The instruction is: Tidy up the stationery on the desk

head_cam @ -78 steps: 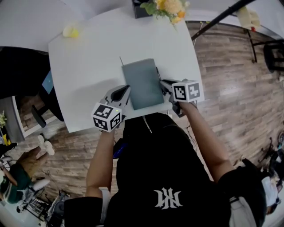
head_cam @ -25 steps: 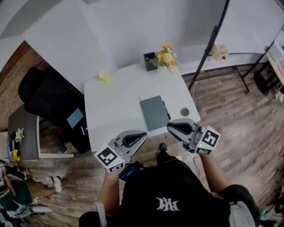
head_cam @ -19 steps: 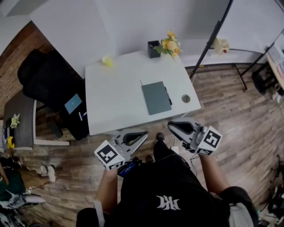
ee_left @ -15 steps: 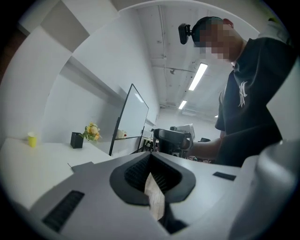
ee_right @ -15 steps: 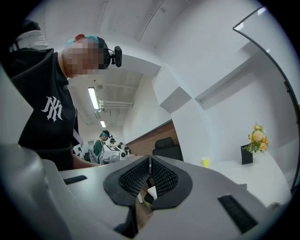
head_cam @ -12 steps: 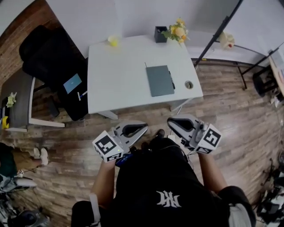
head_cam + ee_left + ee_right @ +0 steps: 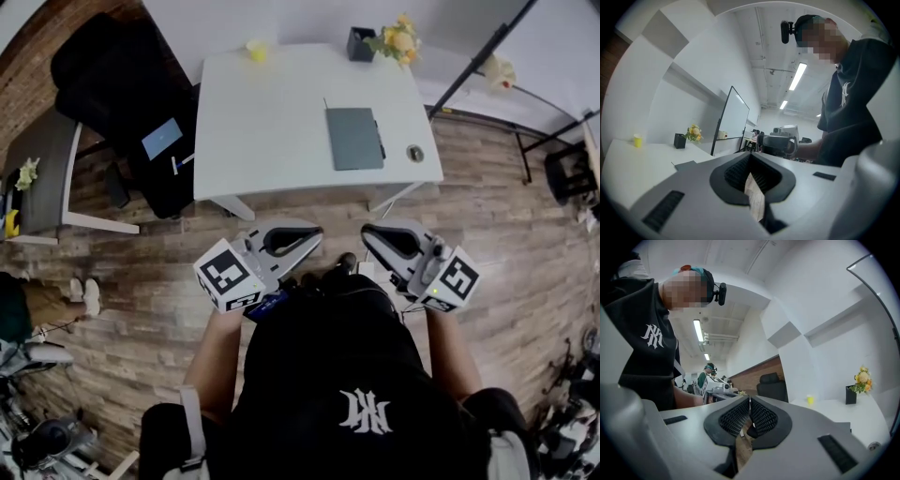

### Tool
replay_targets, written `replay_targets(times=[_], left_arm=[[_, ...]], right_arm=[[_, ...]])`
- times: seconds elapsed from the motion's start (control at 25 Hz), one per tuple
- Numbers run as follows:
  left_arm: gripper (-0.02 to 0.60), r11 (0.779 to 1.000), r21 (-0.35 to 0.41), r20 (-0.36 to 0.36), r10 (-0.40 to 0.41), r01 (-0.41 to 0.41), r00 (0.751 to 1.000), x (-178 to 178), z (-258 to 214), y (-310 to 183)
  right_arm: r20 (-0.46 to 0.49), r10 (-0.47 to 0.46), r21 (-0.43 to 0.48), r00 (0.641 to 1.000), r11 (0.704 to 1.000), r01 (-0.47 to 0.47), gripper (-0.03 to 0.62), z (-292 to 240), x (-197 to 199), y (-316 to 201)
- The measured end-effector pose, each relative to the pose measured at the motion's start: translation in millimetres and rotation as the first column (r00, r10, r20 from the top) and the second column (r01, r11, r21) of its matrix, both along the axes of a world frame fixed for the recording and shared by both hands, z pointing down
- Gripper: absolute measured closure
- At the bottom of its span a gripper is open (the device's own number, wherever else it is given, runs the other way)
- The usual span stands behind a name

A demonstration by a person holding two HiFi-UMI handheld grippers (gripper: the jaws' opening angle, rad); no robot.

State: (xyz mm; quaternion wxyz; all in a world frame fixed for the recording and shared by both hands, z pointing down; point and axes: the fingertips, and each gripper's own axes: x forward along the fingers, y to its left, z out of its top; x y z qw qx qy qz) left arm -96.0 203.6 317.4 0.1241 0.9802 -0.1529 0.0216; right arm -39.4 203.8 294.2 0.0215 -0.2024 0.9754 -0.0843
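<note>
Left tongs (image 7: 305, 239) clenched, empty, over wood floor (image 7: 141, 281) at 6 o'clock of table (image 7: 272, 131), clear of its edge. On table: yellow cup (image 7: 254, 49) at 11 o'clock corner; grey notebook (image 7: 354, 138) at 3 o'clock side, flat, dark pen (image 7: 379, 139) just beside its right edge; small round item (image 7: 414, 153) near 4 o'clock corner. Right tongs (image 7: 375, 236) clenched, empty, beside left pair, both well apart from stationery.

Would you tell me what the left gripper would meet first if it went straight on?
Probably the right gripper, which shows just past the left gripper's shut jaws in its own view; depth is unclear, so it might slip by.
</note>
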Motion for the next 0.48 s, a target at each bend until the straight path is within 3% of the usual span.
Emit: replay_targets(times=[0.48], left_arm=[[0.58, 0.999, 0.003, -0.005, 0.033, -0.033, 0.999, 5.9, -5.1, -2.5]], right_arm=[[-0.063, 0.048, 0.021, 0.997, 0.999, -0.047, 0.553, 8.2, 10.1, -3.6]])
